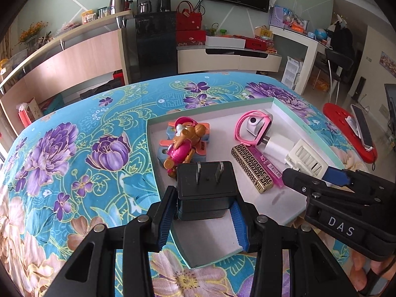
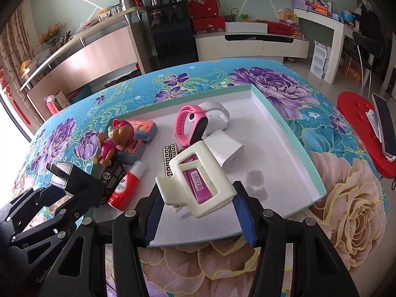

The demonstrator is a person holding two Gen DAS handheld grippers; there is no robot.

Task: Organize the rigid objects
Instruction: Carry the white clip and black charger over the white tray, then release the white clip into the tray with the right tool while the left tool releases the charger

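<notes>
Both grippers loaded over the tray (image 2: 309, 148).
We find left gripper (image 1: 204, 219) clamped on black plug adapter (image 1: 205, 190); right gripper (image 2: 198, 216) clamped on cream frame (image 2: 198, 183).

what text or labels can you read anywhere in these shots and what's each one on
"DAS": on the body of the right hand-held gripper, seen from the left wrist.
"GenRob", cut off by the frame edge: on the left hand-held gripper, seen from the right wrist.
Red tube: white lettering, too blurred to read.
Pink box behind the cream holder: barcode, digits too small.
Tray rim: tiny print, unreadable.
</notes>
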